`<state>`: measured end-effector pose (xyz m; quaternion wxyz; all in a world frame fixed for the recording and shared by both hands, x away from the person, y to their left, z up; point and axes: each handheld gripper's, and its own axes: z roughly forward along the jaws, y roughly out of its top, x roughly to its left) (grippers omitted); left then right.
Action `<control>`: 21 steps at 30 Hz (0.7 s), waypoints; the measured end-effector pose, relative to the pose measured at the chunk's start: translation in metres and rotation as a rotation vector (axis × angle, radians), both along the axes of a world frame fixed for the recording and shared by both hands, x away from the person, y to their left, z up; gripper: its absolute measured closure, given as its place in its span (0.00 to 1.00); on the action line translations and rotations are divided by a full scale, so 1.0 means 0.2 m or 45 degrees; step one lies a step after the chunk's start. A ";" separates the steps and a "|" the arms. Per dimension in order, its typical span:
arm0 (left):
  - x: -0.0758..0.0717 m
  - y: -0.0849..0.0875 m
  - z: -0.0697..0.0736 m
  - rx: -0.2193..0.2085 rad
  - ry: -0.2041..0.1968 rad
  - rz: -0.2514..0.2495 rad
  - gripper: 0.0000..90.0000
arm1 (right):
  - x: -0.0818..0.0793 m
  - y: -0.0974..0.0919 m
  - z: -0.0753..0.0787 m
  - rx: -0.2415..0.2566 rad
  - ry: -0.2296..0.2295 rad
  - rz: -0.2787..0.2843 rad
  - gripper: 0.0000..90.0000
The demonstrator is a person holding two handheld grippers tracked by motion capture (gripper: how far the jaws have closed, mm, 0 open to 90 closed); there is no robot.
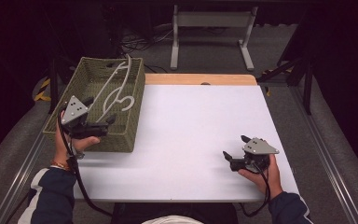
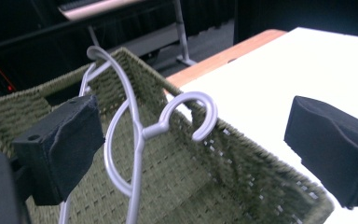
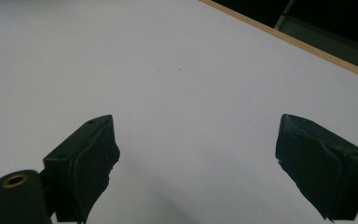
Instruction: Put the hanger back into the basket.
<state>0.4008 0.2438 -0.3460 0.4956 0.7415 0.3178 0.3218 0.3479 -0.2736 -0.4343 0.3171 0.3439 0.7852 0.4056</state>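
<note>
1. The left gripper [image 1: 103,122] hung over the near part of the olive-green woven rectangular basket [image 1: 135,105], its jaws spread wide and holding nothing.
2. In the left gripper view, the pale grey plastic clothes hanger [image 2: 133,126] stood between the two black pads [image 2: 63,149], just beside the left one; whether it touched that pad could not be told.
3. The hanger lay released in the basket, its far end propped on the basket's back rim and its hook [image 2: 191,114] near the right wall.
4. The basket sat on the left edge of the white table [image 1: 191,140].
5. The right gripper [image 1: 235,151] rested low over the bare table near its front right corner, jaws apart and empty, well apart from the basket.
</note>
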 end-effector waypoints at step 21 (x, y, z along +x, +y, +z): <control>-0.18 -0.26 -0.06 -0.034 -0.108 -0.225 0.03 | 0.00 0.01 0.00 -0.001 -0.005 0.001 0.14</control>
